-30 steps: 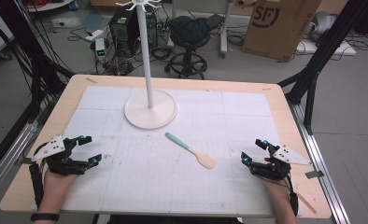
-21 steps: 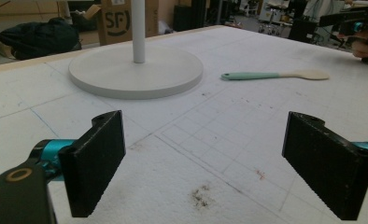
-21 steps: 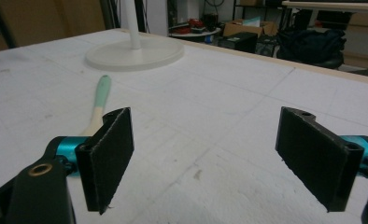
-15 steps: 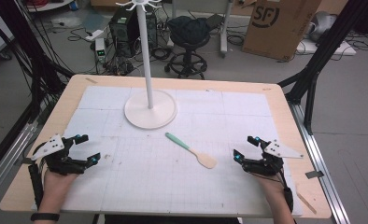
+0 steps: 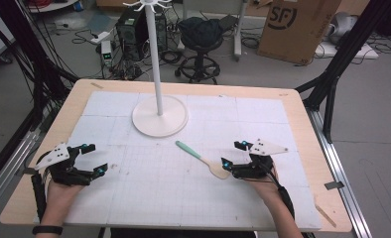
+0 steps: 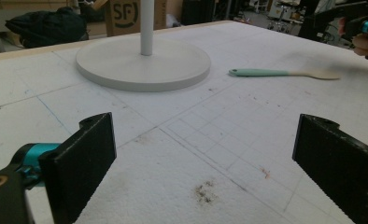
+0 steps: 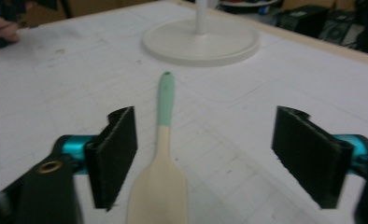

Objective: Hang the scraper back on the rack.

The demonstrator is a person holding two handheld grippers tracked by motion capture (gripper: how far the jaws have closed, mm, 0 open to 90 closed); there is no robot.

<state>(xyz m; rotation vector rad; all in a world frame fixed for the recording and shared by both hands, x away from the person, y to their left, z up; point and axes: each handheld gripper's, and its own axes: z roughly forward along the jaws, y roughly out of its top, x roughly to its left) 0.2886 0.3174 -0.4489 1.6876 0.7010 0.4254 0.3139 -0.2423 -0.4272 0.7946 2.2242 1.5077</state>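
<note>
Wooden spatula flat, mint handle twd stand; right gripper fingers apart astride blade; left gripper agape.

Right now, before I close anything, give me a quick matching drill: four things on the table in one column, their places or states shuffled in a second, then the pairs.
Things
1. spatula
2. stand base
3. left gripper
4. right gripper

Places or states
A. open, over bare mat near the table's left edge
B. round, white, toward the far middle of the mat
C. lying flat, mint handle pointing at the stand
D. open, jaws either side of the wooden blade

Pairs: 1-C, 2-B, 3-A, 4-D
</note>
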